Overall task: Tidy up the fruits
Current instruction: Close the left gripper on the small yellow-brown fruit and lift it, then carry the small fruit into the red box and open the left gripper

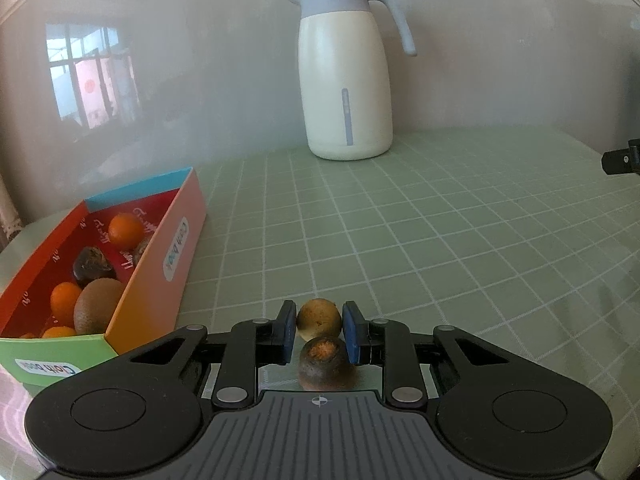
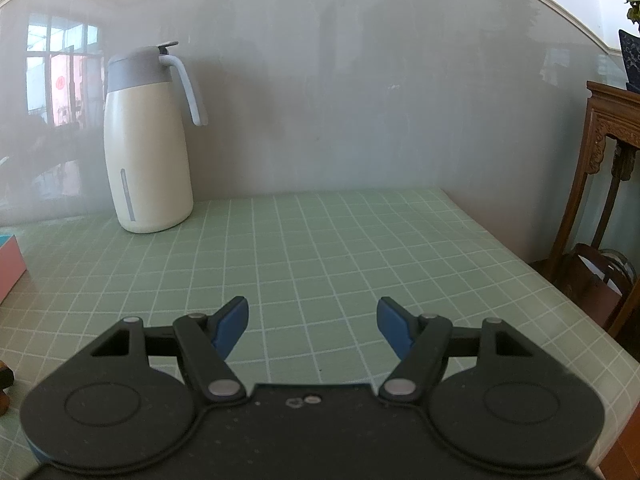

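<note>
In the left wrist view my left gripper point(image 1: 319, 307) is shut on a small round yellow-brown fruit point(image 1: 319, 320), its blue pads point(image 1: 289, 322) pressing both sides just above the green checked cloth point(image 1: 440, 240). A darker brown fruit point(image 1: 325, 364) sits right behind it, nearer the camera, between the fingers. To the left stands a colourful open box point(image 1: 176, 256) holding oranges point(image 1: 125, 231), a kiwi point(image 1: 98, 308) and a dark fruit point(image 1: 93, 266). In the right wrist view my right gripper point(image 2: 312, 304) hangs open over bare cloth with nothing between its fingers.
A cream thermos jug point(image 1: 346, 80) with a grey lid and handle stands at the back against the wall, also in the right view as the jug point(image 2: 146, 152). The table's right edge point(image 2: 560, 292) drops off beside a dark wooden stand point(image 2: 608, 152). The box's pink corner point(image 2: 10, 264) shows at far left.
</note>
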